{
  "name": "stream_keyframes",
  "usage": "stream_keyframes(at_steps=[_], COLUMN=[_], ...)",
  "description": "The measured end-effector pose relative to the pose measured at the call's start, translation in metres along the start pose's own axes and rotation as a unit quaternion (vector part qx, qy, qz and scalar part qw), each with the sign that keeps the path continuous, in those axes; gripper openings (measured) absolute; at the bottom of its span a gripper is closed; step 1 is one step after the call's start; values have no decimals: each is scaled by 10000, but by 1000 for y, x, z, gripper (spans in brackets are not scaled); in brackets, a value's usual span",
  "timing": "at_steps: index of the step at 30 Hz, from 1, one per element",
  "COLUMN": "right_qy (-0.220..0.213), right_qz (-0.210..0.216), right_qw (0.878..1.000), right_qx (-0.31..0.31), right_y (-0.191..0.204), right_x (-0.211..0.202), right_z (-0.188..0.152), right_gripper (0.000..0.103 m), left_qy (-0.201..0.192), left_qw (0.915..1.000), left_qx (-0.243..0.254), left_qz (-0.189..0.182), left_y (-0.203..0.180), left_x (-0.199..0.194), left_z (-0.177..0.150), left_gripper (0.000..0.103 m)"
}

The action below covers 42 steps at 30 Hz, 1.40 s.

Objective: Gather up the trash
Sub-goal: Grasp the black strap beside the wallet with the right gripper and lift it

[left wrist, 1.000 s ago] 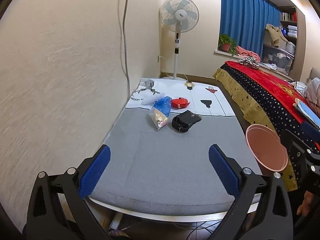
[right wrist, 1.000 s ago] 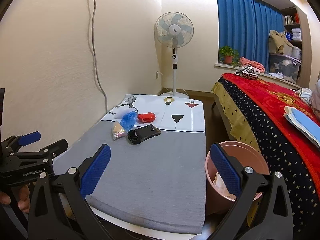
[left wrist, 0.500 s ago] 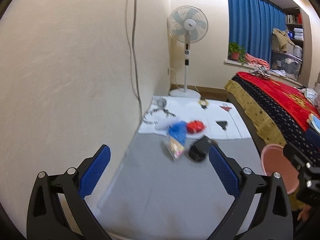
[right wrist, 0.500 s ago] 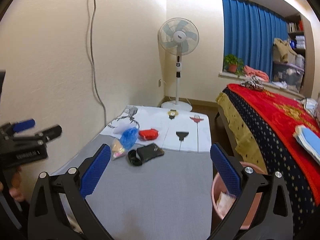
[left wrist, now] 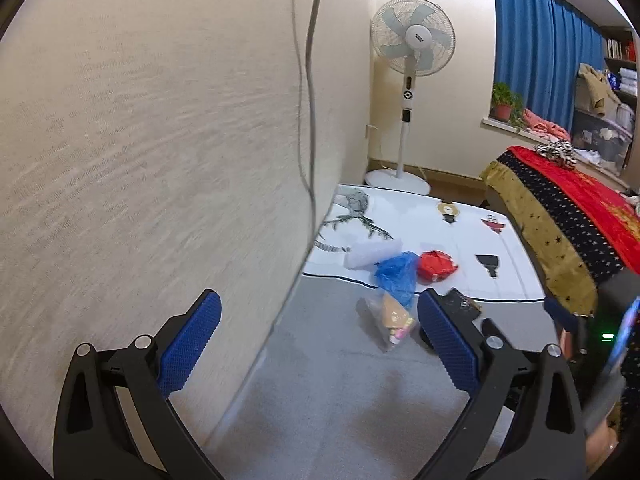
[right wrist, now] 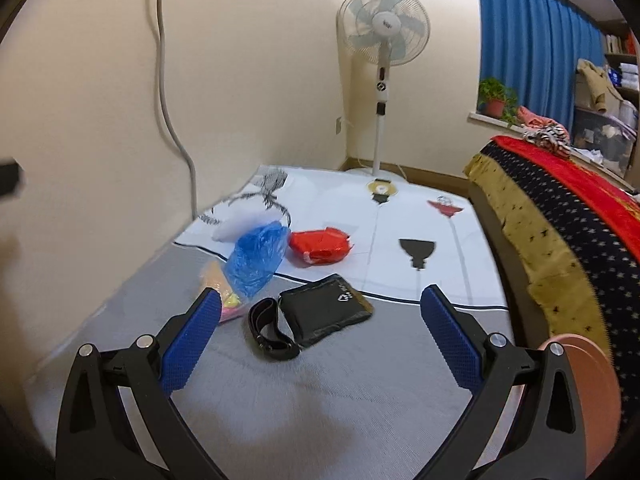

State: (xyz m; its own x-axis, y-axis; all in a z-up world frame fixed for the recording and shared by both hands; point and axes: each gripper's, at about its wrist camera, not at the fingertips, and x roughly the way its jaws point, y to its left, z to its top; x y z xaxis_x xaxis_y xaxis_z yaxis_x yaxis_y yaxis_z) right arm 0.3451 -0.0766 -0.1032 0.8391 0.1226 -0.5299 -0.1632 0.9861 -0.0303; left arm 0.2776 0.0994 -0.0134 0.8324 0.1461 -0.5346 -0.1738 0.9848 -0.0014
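A cluster of trash lies on the grey mat [right wrist: 320, 392]: a blue plastic bag [right wrist: 258, 258], a red wrapper [right wrist: 320, 245], a black pouch [right wrist: 326, 309] with a black strap [right wrist: 268, 330], a clear bag of sweets [left wrist: 390, 320] and a white wrapper [left wrist: 370, 252]. My right gripper [right wrist: 320, 342] is open, low over the mat, just short of the black pouch. My left gripper [left wrist: 318, 344] is open near the wall, with the sweets bag just ahead of its right finger. A pink bin [right wrist: 588, 396] stands at the mat's right edge.
A cream wall [left wrist: 160, 160] with a hanging cable [left wrist: 310, 80] runs along the left. A standing fan [right wrist: 384, 40] is at the far end of the white printed sheet [right wrist: 400, 220]. A bed with a red and starred cover [right wrist: 568, 220] lies on the right.
Both grippers have moved forward and lower toward the trash cluster, which looks larger now. The left gripper has drifted closer to the wall. Both stay open.
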Motion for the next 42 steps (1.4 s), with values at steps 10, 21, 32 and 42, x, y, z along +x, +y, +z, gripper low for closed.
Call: stream_keyframes(at_steps=[10, 21, 32, 42], right_qy=[623, 1245, 856, 372], right_qz=[520, 820, 749, 670], right_qw=[9967, 9886, 9934, 9967], right_qx=[-56, -200, -112, -272], right_y=[10, 19, 9, -6], right_x=[58, 83, 66, -4], right_z=[-20, -24, -20, 28], right_gripper=[67, 40, 5, 5], left_qy=[4, 72, 30, -172], left_qw=[10000, 10000, 10000, 9998], left_qx=[-45, -8, 44, -43], left_qz=[62, -7, 54, -39], left_y=[4, 0, 0, 2], left_x=[5, 10, 11, 8], left_z=[3, 1, 2, 4], left_gripper=[95, 95, 95, 95])
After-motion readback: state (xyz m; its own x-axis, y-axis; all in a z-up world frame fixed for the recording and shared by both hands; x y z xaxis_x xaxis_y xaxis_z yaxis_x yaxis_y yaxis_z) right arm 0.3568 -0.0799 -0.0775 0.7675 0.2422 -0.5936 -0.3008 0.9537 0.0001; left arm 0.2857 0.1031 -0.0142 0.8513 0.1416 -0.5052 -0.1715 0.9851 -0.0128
